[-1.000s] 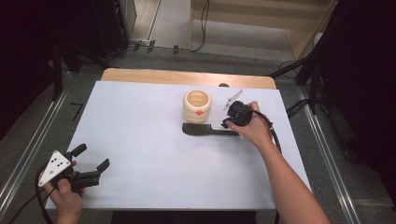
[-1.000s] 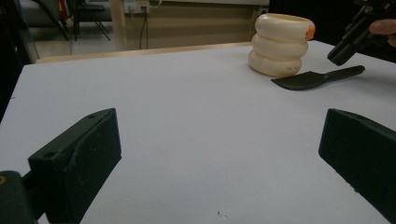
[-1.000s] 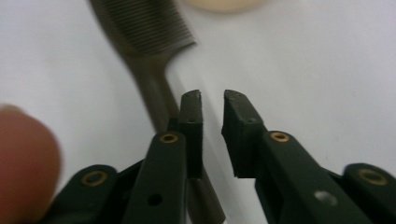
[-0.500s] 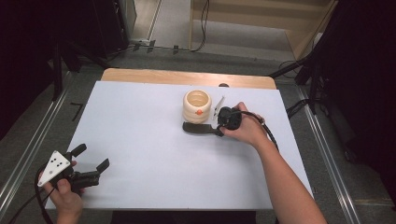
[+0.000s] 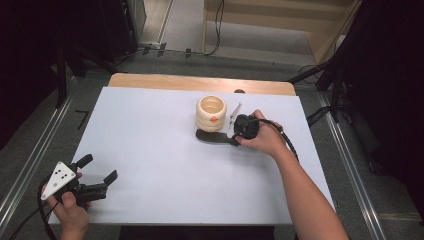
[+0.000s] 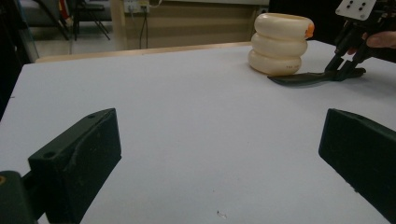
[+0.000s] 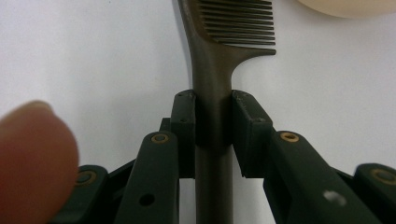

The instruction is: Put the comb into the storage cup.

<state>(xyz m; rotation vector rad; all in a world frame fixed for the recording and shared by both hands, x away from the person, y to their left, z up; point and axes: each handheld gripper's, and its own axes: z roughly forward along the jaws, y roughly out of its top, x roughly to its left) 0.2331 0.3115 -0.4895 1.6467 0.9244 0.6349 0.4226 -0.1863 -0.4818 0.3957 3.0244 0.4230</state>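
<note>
A dark comb lies flat on the white table, in front of a cream ribbed cup that carries a small orange mark. My right gripper points down onto the comb's handle. In the right gripper view its pads press both sides of the handle, below the teeth. The jaws have just been closing with the handle between them. My left gripper rests open at the near left corner, far from both things, with only bare table between its jaws. The cup and comb stand far off to its right.
The white tabletop is bordered by a wooden strip at its far edge. Metal rails run along the floor on both sides. A fingertip shows beside the right gripper's jaws.
The right hand has shifted a little to the left, toward the cup, and tipped down over the comb's handle. The left gripper, cup and comb have stayed where they were.
</note>
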